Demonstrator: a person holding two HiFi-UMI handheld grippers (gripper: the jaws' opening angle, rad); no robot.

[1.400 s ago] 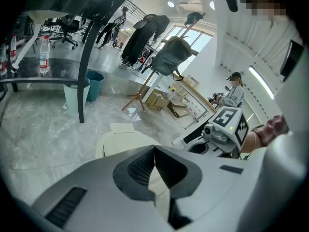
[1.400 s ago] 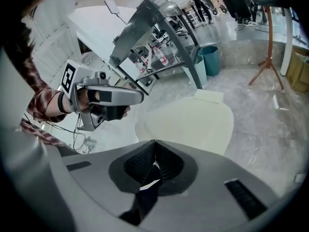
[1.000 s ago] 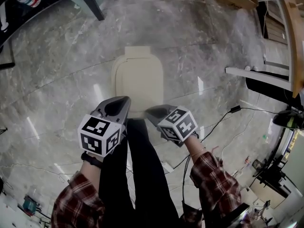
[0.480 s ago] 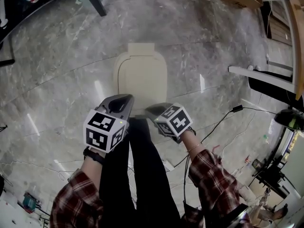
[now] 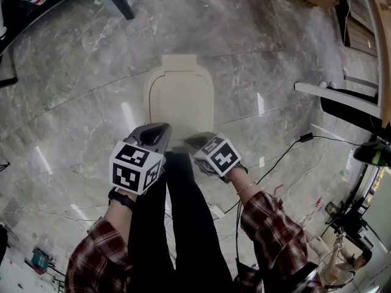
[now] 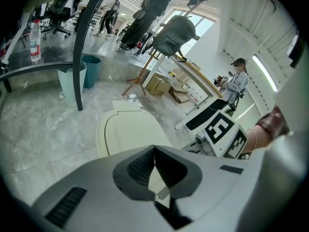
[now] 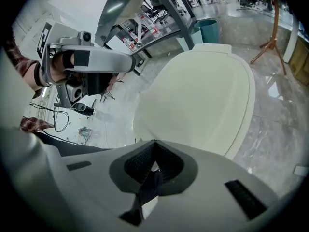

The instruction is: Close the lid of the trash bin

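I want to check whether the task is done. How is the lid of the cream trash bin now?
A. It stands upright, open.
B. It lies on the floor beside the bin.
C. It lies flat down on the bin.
C: in the head view the lid lies flat on top of the trash bin, with no opening showing.

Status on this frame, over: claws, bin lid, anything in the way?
Left claw shut, empty. Right claw shut, empty. Both hover by the trash bin near edge. Lid looks flat down; nothing on it.
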